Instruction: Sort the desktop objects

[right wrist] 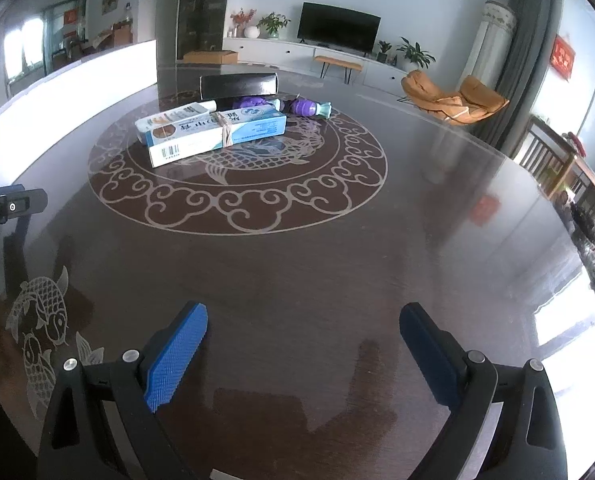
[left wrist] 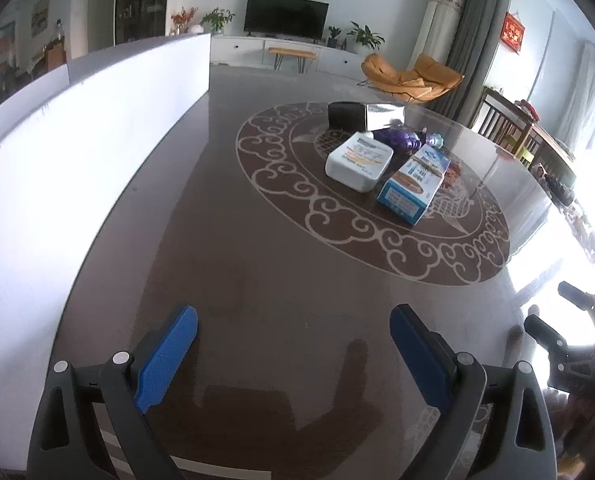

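Note:
Several objects lie clustered on the round pattern of the dark table (left wrist: 257,272): a white flat container (left wrist: 357,162), a blue-and-white box (left wrist: 413,184), a purple bottle (left wrist: 401,138) and a black-and-silver box (left wrist: 365,115). The right wrist view shows the same blue-and-white box (right wrist: 217,132) with a rubber band around it, the purple bottle (right wrist: 305,107) and the black box (right wrist: 239,85). My left gripper (left wrist: 293,320) is open over bare table, well short of the cluster. My right gripper (right wrist: 303,318) is also open with nothing between its blue pads.
A white board (left wrist: 77,152) stands along the table's left side. The other gripper's black body shows at the right edge (left wrist: 569,336) and at the left edge (right wrist: 5,204). A fish pattern (right wrist: 41,320) marks the near left table. Chairs and a TV stand beyond.

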### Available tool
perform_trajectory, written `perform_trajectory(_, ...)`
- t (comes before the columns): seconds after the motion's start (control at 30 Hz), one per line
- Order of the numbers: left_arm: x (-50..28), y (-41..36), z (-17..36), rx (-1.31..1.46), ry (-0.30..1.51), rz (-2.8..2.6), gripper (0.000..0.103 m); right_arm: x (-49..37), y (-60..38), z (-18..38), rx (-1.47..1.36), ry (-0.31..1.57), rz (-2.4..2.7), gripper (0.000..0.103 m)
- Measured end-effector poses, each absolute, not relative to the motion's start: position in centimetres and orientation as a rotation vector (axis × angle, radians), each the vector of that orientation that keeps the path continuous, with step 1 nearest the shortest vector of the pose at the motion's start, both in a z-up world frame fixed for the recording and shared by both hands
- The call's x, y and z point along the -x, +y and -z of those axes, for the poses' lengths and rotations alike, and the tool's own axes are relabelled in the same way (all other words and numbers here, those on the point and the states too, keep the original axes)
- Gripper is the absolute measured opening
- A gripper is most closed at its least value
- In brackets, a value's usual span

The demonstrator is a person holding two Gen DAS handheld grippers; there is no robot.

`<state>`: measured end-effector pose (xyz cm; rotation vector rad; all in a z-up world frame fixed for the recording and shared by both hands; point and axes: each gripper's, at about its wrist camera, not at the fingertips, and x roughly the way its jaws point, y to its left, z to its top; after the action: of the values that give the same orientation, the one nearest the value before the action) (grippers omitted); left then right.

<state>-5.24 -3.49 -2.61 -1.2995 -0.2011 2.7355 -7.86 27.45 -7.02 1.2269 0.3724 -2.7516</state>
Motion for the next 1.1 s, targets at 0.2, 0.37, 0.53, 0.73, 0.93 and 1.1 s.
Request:
perform_trajectory(0.2, 5.2, -3.6, 2.6, 1.289, -0.203, -2.730, 0.100, 7.7, 27.4, 7.0, -1.223, 0.398, 2.769, 0.097)
perform_trajectory(0.37, 5.5, -2.5, 2.9, 1.336, -0.096, -2.731, 0.103, 7.7, 27.5, 6.9, -1.225, 0.402, 2.780, 0.097)
perform_trajectory(0.53, 5.7, -2.1, 3.0, 1.357, -0.045, -2.735, 0.103, 7.7, 27.5, 6.9, -1.223, 0.410, 2.783, 0.098)
perform_trajectory(0.73, 5.7, -1.9, 3.1, 1.368, -0.012, -2.734, 0.103, 7.6, 27.5, 6.8, -1.219, 0.423, 2.787, 0.098)
perform_trajectory(0.93, 5.7, -1.7, 3.1, 1.379, 0.022, -2.734, 0.103, 7.5, 27.5, 6.8, -1.219, 0.424, 2.788, 0.098)
perform_trajectory(1.1, 5.7, -1.4, 3.2, 1.389, 0.047, -2.737, 0.103, 7.5, 27.4, 6.8, -1.219, 0.424, 2.788, 0.098)
